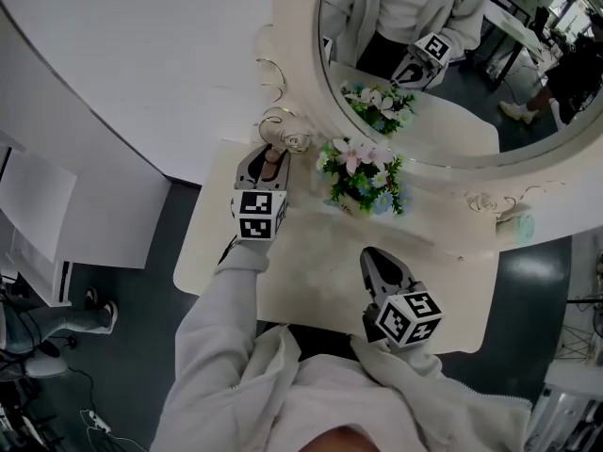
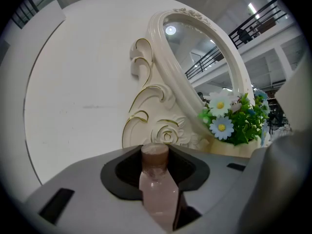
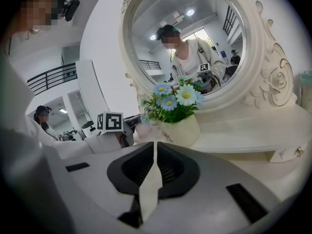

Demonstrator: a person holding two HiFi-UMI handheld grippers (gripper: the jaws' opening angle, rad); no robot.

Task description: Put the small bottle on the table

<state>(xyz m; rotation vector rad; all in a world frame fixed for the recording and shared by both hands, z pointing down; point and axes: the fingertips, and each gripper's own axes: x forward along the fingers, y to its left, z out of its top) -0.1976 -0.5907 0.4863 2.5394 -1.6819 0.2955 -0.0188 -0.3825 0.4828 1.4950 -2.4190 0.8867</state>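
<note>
Upper left: white wall (image 1: 141, 55), with dark grey floor (image 1: 141, 347) below it.
Left of centre: left gripper (image 1: 268, 161), jaws clamped on the small bottle (image 2: 158, 189), which is pinkish with a brown cap, near the mirror (image 1: 301, 92) scrollwork.
Centre: cream table (image 1: 311, 281); flower pot (image 1: 363, 185).
Lower right: right gripper (image 1: 373, 258), jaws together, empty.

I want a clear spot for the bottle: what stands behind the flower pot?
The oval mirror, cream-framed, reflecting the flowers. The flower pot and flowers cover the frame's bottom edge directly behind; nothing there can be checked.
</note>
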